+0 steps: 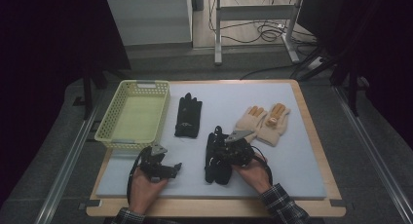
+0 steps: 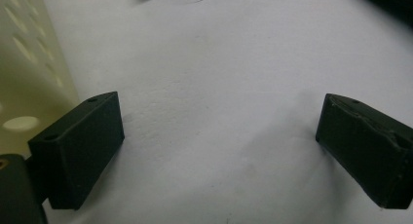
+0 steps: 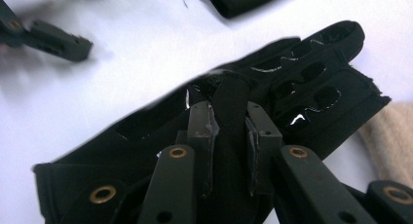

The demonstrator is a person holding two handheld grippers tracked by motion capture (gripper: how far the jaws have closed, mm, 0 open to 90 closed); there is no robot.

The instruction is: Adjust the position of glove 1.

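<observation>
Black claws (image 2: 219, 141), brass screws; sleeves (image 1: 282, 204) seemingly plaid.

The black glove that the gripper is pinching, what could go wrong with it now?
The right hand-held gripper seems to pinch only a narrow fold of the black glove, so the glove might slip out if lifted. The glove hangs limp, so it could drag across the mat and bump the tan gloves right beside it. The left hand-held gripper is open close to the yellow basket, so it might nudge the basket.

Black glove (image 3: 292, 83) cuff cut off at bottom edge; fold hidden between right tongs (image 3: 229, 151).
</observation>
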